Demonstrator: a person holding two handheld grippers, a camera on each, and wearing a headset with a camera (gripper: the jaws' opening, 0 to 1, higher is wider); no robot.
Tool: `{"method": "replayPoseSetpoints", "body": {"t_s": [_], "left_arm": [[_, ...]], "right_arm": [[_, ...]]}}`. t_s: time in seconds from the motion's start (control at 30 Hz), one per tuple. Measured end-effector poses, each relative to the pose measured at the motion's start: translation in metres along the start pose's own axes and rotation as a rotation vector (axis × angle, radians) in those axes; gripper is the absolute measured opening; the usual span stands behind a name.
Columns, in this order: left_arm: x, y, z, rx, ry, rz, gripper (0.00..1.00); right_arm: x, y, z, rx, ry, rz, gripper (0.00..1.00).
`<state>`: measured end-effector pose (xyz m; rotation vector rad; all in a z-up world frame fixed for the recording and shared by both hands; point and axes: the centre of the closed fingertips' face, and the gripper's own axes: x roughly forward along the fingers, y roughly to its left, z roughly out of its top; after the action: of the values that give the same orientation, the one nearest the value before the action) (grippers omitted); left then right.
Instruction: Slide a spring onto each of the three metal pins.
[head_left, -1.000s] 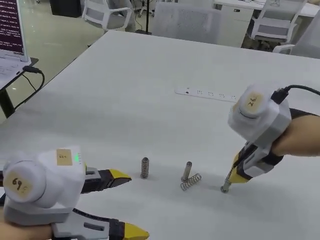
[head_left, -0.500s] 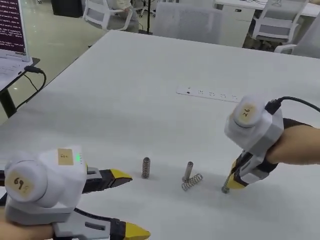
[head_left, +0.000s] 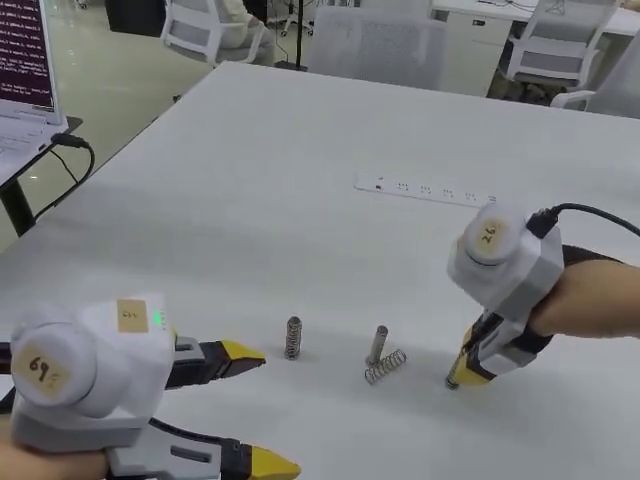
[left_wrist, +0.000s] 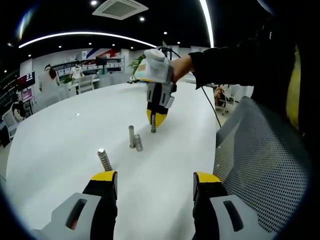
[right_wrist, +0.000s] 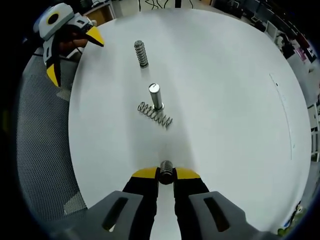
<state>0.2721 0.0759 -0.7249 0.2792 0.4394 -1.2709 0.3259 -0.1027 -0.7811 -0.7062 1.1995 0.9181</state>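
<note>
Three metal pins stand in a row on the white table (head_left: 300, 180). A spring sits over the left pin (head_left: 293, 338) (left_wrist: 105, 159) (right_wrist: 141, 53). The middle pin (head_left: 378, 345) (left_wrist: 131, 136) (right_wrist: 156, 96) is bare, and a loose spring (head_left: 385, 365) (left_wrist: 138, 143) (right_wrist: 155, 114) lies against its base. My right gripper (head_left: 460, 376) (right_wrist: 166, 175) (left_wrist: 154, 119) points down, shut on a spring around the right pin (right_wrist: 166, 167) (left_wrist: 153, 129). My left gripper (head_left: 262, 408) (left_wrist: 155, 180) (right_wrist: 73, 55) stands open near the front edge, left of the pins, holding nothing.
A white power strip (head_left: 425, 189) lies flat further back on the table. A laptop (head_left: 22, 70) with a black cable sits on a side desk at the far left. Office chairs (head_left: 205, 28) stand beyond the far edge.
My right gripper has sunk lower along the right pin, and the stretch of spring seen below its tips has shrunk. The left gripper has stayed put.
</note>
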Motion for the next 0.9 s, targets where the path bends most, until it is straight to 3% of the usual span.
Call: {"method": "replayPoseSetpoints", "body": {"t_s": [0.23, 0.9], "left_arm": [[-0.0001, -0.0004, -0.0004, 0.002, 0.002, -0.001, 0.57], [0.0011, -0.0016, 0.0005, 0.005, 0.003, -0.002, 0.56]], "right_arm": [[0.0004, -0.0005, -0.0016, -0.012, 0.005, -0.008, 0.10], [-0.0052, 0.0003, 0.0023, -0.038, -0.019, -0.013, 0.25]]}}
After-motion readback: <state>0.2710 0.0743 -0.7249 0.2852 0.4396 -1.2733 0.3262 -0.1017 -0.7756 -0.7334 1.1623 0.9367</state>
